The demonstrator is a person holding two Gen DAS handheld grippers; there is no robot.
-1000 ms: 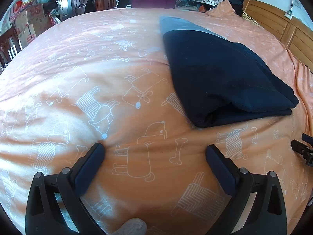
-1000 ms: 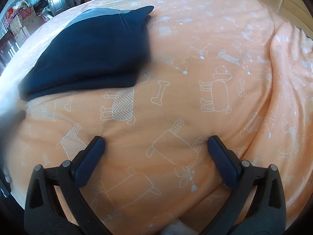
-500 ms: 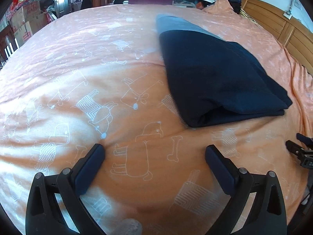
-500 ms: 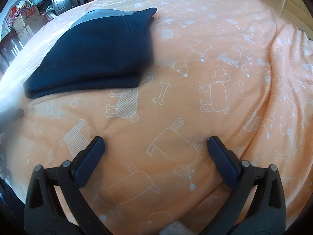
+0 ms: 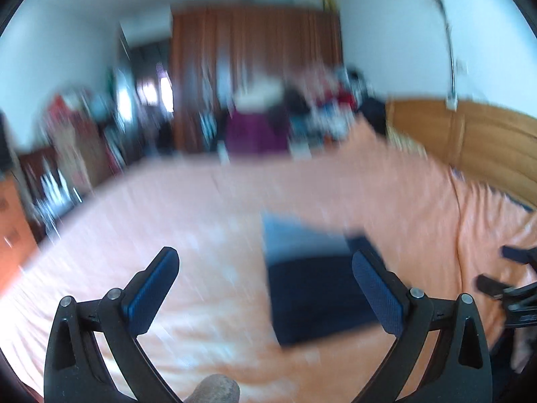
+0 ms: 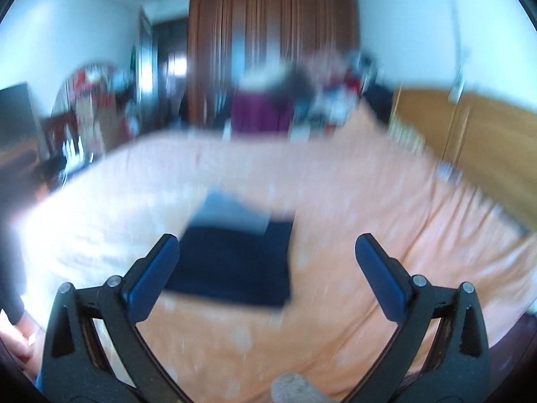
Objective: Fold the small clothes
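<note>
A folded dark navy garment (image 5: 315, 288) with a lighter blue-grey band at its far end lies flat on the orange bedspread (image 5: 167, 235). Both views are motion-blurred. My left gripper (image 5: 265, 268) is open and holds nothing, raised above the bed with the garment ahead between its fingers, nearer the right one. In the right wrist view the same garment (image 6: 235, 262) lies ahead, beside the left finger of my right gripper (image 6: 266, 252), which is open with nothing in it. My right gripper (image 5: 510, 288) also shows at the right edge of the left wrist view.
A wooden headboard (image 5: 476, 144) runs along the bed's right side. A brown wardrobe (image 6: 268, 50), a pile of clothes (image 5: 322, 107) and cluttered furniture (image 5: 77, 141) stand beyond the far edge. A hand (image 6: 16, 332) shows at the lower left of the right wrist view.
Both grippers have lifted and tilted up away from the bed, so the room and far wall now show. The folded garment stays where it lay. Both grippers remain open.
</note>
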